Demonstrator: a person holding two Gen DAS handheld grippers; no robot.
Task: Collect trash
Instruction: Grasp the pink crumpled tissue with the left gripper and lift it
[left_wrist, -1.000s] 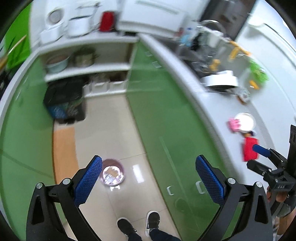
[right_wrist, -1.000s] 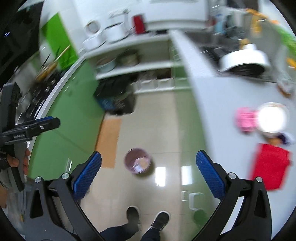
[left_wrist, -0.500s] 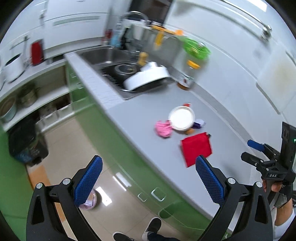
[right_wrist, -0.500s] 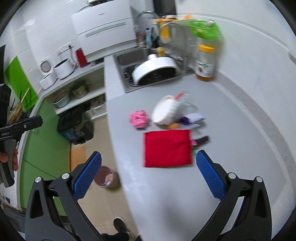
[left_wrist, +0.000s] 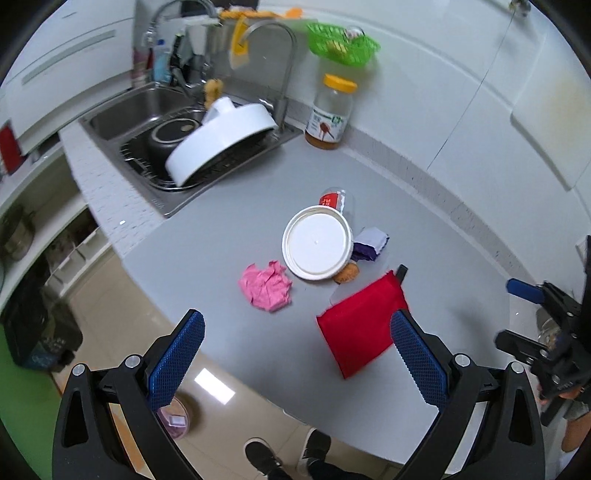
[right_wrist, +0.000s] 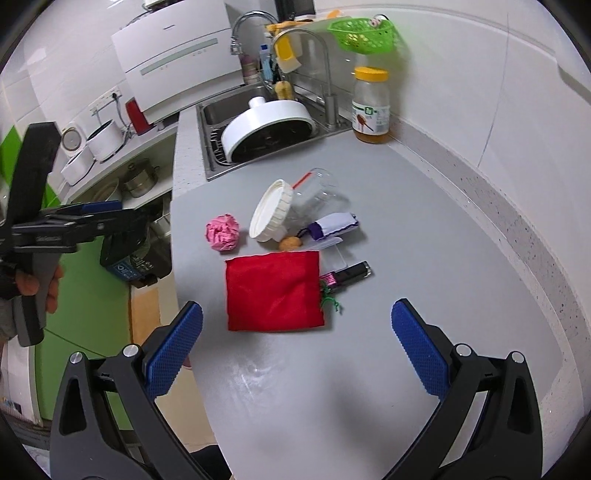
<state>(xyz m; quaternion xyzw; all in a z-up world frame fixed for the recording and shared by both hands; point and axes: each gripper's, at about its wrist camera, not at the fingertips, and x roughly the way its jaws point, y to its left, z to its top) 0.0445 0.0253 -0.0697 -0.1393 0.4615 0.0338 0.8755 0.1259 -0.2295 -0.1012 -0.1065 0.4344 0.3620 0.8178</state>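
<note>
Both my left gripper (left_wrist: 295, 354) and right gripper (right_wrist: 295, 343) hang wide open, holding nothing. The pink wad (left_wrist: 266, 286) lies at 12 o'clock from the left; I'd drop straight down, straddle it, and squeeze gently.

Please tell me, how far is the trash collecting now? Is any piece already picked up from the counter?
Nothing looks collected yet. The left gripper and right gripper are both open and empty above the counter. Left to gather: the pink crumpled paper, the clear plastic jar lying on its side with its white lid, the purple wrapper and the red cloth.
</note>
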